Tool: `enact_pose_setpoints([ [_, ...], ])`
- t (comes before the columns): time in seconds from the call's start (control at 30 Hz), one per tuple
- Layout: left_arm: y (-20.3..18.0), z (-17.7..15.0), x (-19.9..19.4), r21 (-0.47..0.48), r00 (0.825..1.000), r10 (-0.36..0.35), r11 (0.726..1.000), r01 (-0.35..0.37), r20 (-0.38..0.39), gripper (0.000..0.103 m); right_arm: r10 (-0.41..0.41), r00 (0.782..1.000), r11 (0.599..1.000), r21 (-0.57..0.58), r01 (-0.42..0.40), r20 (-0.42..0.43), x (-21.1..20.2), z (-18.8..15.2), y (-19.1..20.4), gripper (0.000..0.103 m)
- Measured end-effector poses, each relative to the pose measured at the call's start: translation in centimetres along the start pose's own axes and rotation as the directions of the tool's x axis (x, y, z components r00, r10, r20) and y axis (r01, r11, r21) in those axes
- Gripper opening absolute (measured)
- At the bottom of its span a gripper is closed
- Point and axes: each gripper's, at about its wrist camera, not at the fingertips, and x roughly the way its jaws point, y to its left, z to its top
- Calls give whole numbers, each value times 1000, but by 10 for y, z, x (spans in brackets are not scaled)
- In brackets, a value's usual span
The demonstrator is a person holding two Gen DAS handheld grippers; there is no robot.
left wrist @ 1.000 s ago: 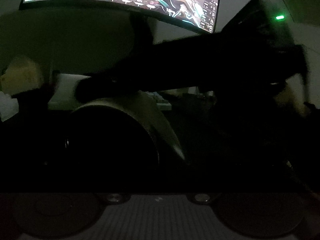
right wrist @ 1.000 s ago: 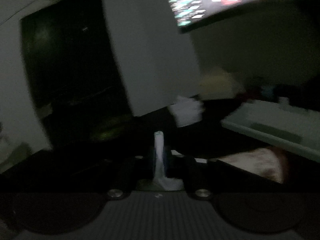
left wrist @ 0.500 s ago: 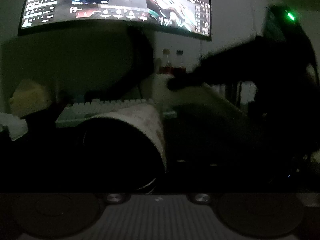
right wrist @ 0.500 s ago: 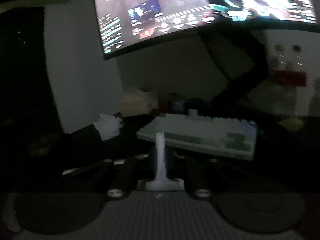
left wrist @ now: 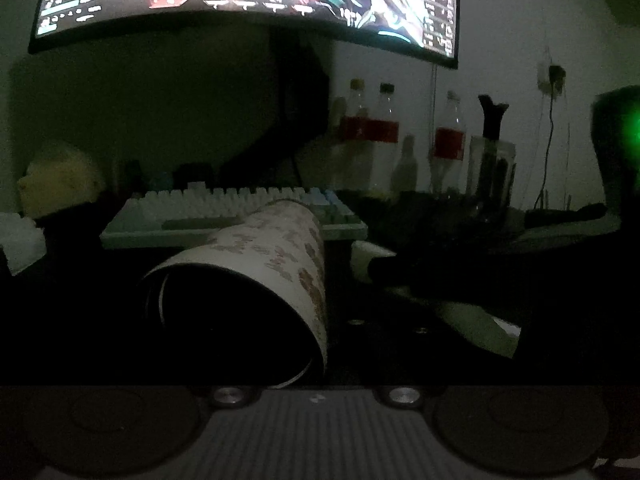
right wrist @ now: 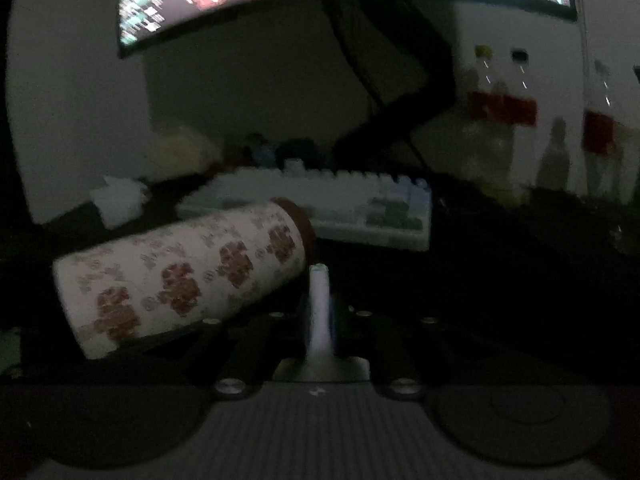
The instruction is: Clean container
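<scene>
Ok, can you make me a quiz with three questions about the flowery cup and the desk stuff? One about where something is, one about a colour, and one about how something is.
1. Where is the keyboard?
A. In front of the container
B. Behind the container
C. Inside the container

2. What colour are the labels on the bottles?
A. Red
B. Blue
C. Yellow

3. How is the container sitting?
A. Standing upright
B. Tipped onto its side
C. Upside down

Answers:
1. B: in both views the keyboard lies beyond the container.
2. A: each bottle has a red band around it.
3. B: its open mouth faces the left wrist camera and its flowery side runs sideways in the right wrist view.
</scene>
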Motion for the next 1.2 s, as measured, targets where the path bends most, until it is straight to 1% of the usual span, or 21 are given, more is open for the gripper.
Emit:
enact_pose_setpoints([
  [0.03,-1,-3,-2,2,1000,-2,1000,2,-9,12,0,1000,1000,15,0,-6,1,-1,-2,32],
  [0.07,-2,-6,-4,1,1000,-4,1000,4,-20,19,-2,1000,1000,30,2,-1,-1,-1,-5,47],
  [0.1,-2,-10,-7,-2,999,-7,1000,7,-31,34,-7,1000,999,46,6,11,-4,-2,-8,64],
  [0.13,-3,-13,-10,2,999,-14,1000,14,-35,41,-18,999,998,55,17,30,-9,-2,-9,70],
  [0.17,-5,-16,-15,15,999,-24,1000,25,-33,47,-34,998,998,60,30,52,-14,-3,-10,79],
  [0.2,-8,-20,-20,38,999,-32,999,33,-31,47,-49,996,997,63,44,73,-20,-3,-11,86],
  [0.23,-11,-22,-24,63,999,-33,997,35,-32,48,-59,994,996,70,52,92,-25,-4,-13,89],
  [0.27,-14,-24,-27,85,999,-36,996,39,-36,53,-66,992,995,82,57,111,-31,-5,-15,94],
  [0.3,-17,-26,-30,100,998,-45,994,49,-42,61,-71,990,993,98,58,126,-37,-5,-16,100],
  [0.33,-18,-27,-33,105,998,-52,993,56,-43,65,-74,988,991,118,58,138,-42,-6,-17,103],
  [0.37,-19,-28,-36,108,998,-54,992,58,-41,72,-73,986,989,138,52,149,-48,-7,-19,103],
  [0.47,-21,-29,-45,111,997,-67,991,72,-47,78,-66,985,983,178,37,157,-61,-9,-23,103],
  [0.5,-21,-28,-48,107,996,-71,991,76,-50,82,-74,986,982,183,46,149,-66,-9,-23,103],
  [0.57,-19,-27,-55,97,996,-77,992,82,-53,84,-103,987,979,191,78,123,-73,-11,-22,103],
  [0.6,-18,-27,-59,93,996,-78,992,82,-50,89,-117,987,976,194,95,110,-77,-12,-22,103],
  [0.7,-15,-24,-71,86,996,-86,992,88,-38,93,-152,986,970,199,138,61,-85,-16,-22,103],
  [0.83,-14,-15,-86,99,996,-86,991,85,5,101,-210,978,955,215,203,12,-95,-19,-18,103],
  [0.9,-12,-10,-92,94,996,-78,993,75,31,103,-209,978,957,207,203,10,-100,-20,-14,103],
  [1.0,-7,0,-98,69,998,-47,997,45,35,103,-186,982,969,170,181,12,-107,-20,-6,103],
  [1.07,-3,6,-101,48,1000,-7,999,6,23,103,-198,980,969,150,196,-5,-109,-19,0,103],
  [1.2,3,17,-102,-1,996,65,998,-65,-66,103,-237,969,964,112,243,-64,-114,-15,20,103],
])
